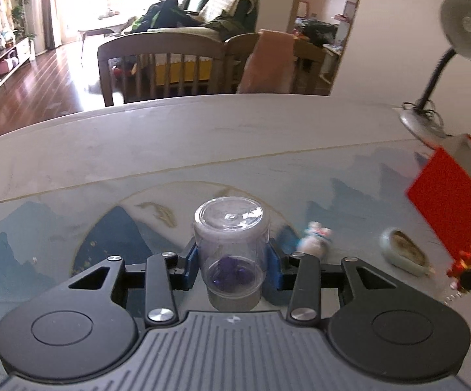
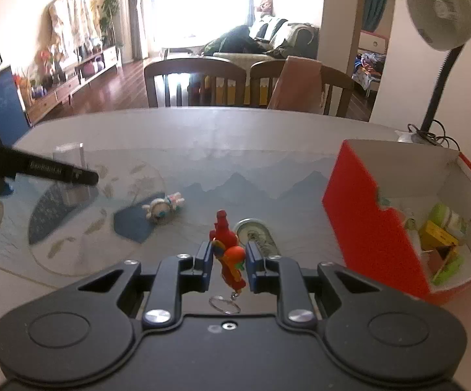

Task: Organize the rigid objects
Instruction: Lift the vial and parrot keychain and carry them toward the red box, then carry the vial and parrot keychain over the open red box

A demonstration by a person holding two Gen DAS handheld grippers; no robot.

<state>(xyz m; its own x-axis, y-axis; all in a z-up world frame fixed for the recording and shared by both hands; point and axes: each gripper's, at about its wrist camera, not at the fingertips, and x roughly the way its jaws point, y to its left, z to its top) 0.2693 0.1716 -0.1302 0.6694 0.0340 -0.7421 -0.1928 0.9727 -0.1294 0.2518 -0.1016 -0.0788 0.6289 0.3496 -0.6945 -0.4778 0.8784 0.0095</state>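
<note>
My left gripper (image 1: 233,259) is shut on a clear plastic jar (image 1: 232,228) with small purple pieces inside, lifted above the table. Blue pads press on both of its sides. My right gripper (image 2: 229,257) is shut on a red and orange toy figure (image 2: 227,244), and a key ring (image 2: 224,304) hangs below it. An open red box (image 2: 365,215) with several items inside stands at the right; the left wrist view shows the red box (image 1: 447,195) at its right edge. A small plush doll (image 2: 163,208) and an oval dish (image 2: 256,228) lie on the table.
The patterned glass table (image 1: 170,163) stretches ahead. A desk lamp (image 2: 443,22) stands behind the box. Wooden chairs (image 2: 196,81) line the far edge. In the right wrist view, the black left gripper body (image 2: 56,172) crosses the left side.
</note>
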